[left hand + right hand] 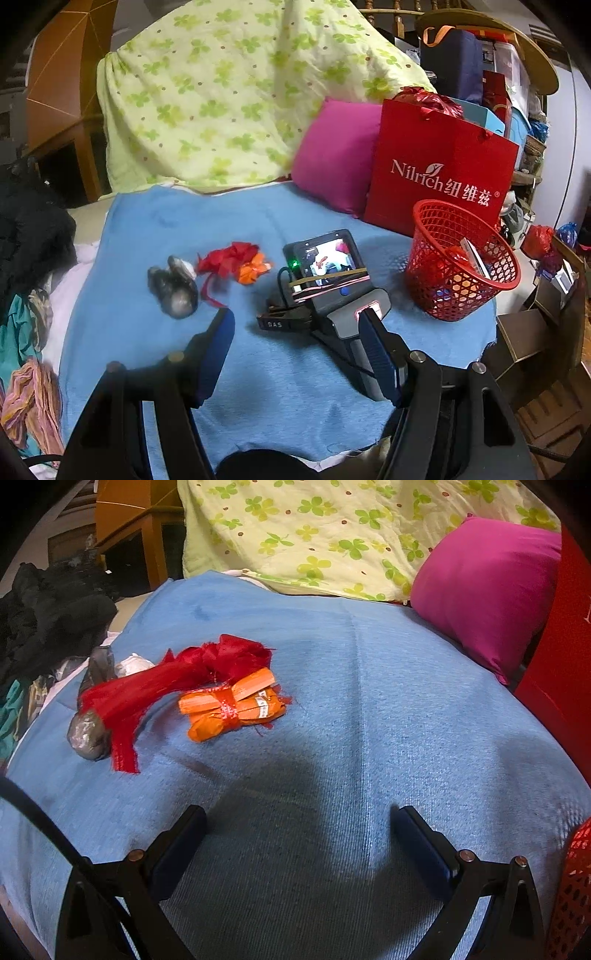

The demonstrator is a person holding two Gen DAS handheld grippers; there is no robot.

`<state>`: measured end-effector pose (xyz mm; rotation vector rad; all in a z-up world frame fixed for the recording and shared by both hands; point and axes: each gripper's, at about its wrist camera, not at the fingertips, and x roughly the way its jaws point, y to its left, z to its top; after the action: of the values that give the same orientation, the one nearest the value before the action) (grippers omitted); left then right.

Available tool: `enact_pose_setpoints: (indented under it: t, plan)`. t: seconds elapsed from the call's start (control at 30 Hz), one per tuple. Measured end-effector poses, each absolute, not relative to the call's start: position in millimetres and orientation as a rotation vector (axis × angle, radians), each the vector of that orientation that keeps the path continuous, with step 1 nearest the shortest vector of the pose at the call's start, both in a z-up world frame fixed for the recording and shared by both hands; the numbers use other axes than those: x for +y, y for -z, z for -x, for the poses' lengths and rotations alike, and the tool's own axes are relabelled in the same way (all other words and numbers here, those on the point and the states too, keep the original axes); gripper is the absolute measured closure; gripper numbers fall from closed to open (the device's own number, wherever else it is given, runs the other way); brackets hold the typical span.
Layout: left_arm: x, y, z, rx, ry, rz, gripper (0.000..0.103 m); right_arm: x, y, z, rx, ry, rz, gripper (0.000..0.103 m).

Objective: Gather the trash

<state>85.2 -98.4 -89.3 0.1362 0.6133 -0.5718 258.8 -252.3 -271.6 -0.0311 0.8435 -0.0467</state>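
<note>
On the blue blanket [258, 387] lie three pieces of trash: a crumpled grey wrapper [173, 288], a red ribbon scrap [229, 258] and an orange wrapper [255, 271]. The right wrist view shows the same grey wrapper [88, 733], red ribbon [177, 679] and orange wrapper [232, 709] ahead and to the left. A red mesh basket [461, 258] with some trash inside stands at the right. My left gripper [295, 325] is open and empty, near the grey wrapper. My right gripper [299, 819] is open and empty above the blanket; its body shows in the left wrist view [332, 288].
A red paper bag [439, 170] and a magenta pillow [340, 151] stand behind the basket. A green-patterned quilt [229, 92] is piled at the back. Dark clothes [33, 229] lie at the left. The basket's rim [576, 886] is at the right edge.
</note>
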Motion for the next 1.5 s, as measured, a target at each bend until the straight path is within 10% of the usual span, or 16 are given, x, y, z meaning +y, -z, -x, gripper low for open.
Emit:
enact_pose_setpoints:
  t: [1.5]
  plan:
    - [-118.2, 101.6, -74.1, 0.641, 0.605, -0.167, 0.033, -248.4, 272.4, -257.0, 0.856, 0.041, 0.072, 0.0]
